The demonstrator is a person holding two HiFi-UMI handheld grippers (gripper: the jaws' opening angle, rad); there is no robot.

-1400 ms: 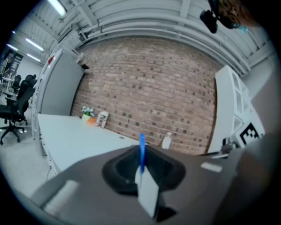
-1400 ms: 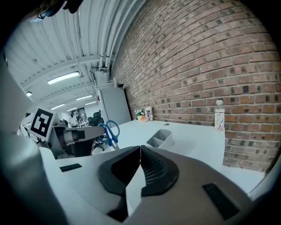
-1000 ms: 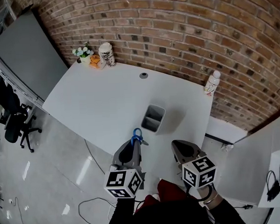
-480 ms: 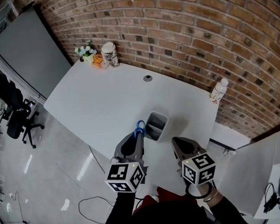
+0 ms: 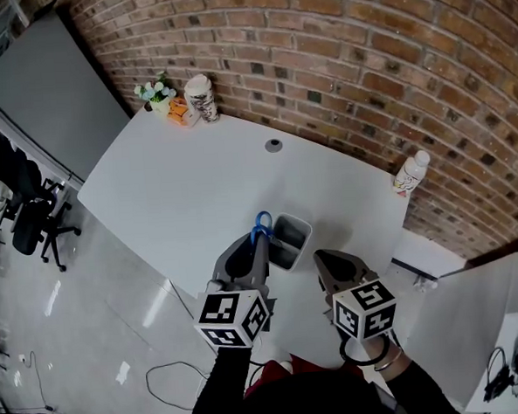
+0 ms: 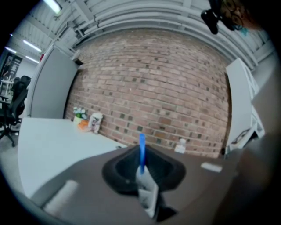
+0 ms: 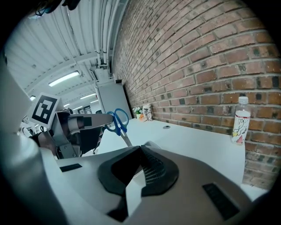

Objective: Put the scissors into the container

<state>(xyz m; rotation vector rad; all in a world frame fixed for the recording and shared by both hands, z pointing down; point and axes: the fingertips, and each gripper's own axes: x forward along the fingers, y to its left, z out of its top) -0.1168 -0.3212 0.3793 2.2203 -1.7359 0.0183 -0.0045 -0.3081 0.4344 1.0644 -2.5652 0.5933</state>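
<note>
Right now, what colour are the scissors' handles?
The scissors have blue handles. The right gripper view shows them best.

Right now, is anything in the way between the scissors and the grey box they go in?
No, nothing I can see. The left tongs hold the scissors right next to the container, and its top is open.

No legible text anywhere. Bottle [image 7: 240, 121] label: coloured print, too small to read. Cup [image 5: 200, 98] at the wall: pattern, unreadable. Cubes on left gripper [image 5: 257, 244] and right gripper [image 5: 322, 259]: black-and-white square codes only.
</note>
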